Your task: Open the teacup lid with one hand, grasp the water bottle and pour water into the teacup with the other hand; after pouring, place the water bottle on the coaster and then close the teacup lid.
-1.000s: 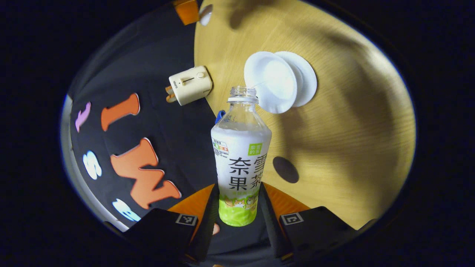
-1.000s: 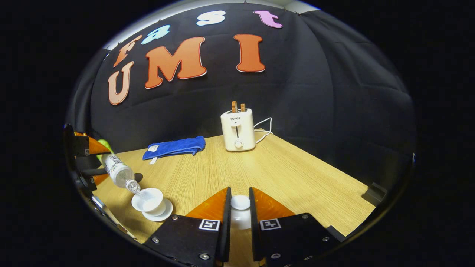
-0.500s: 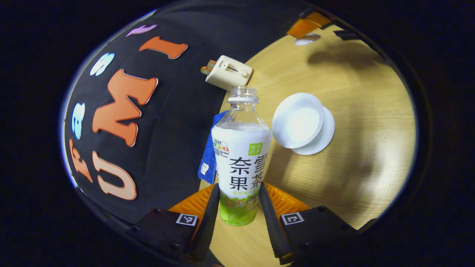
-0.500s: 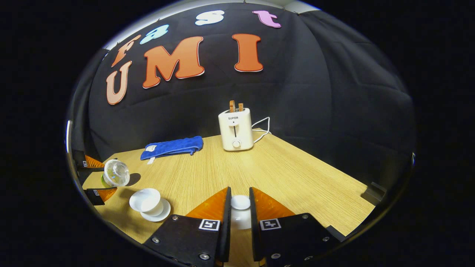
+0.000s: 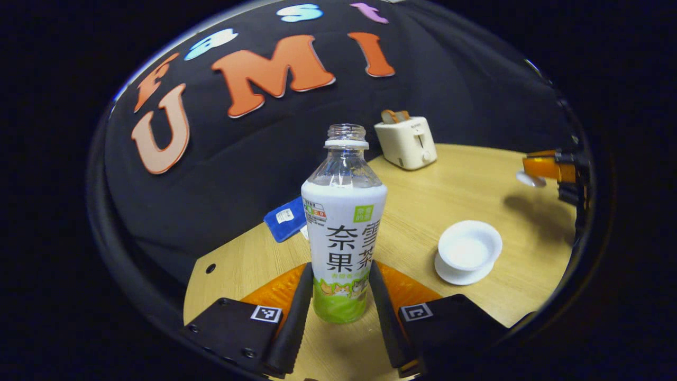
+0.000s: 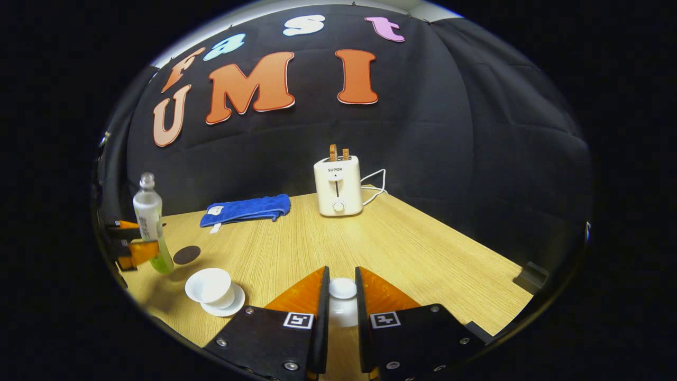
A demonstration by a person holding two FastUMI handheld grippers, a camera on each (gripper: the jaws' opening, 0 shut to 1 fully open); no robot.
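Note:
My left gripper is shut on the uncapped water bottle, which stands upright just above the table. From the right gripper view the same bottle is upright at the far left, held by that gripper. The dark round coaster lies beside the bottle's base. The open white teacup sits on its saucer to the bottle's right; the teacup is also in the right gripper view. My right gripper is shut on the white teacup lid, held above the table. That gripper with the lid appears far right.
A cream toaster with a white cord stands at the table's back edge. A folded blue cloth lies left of it. A small dark block sits at the table's right edge. The wooden table spreads between them.
The left gripper has swung the bottle from a tilted pouring pose over the teacup back to upright and moved it left toward the coaster. The right gripper has held still with the lid.

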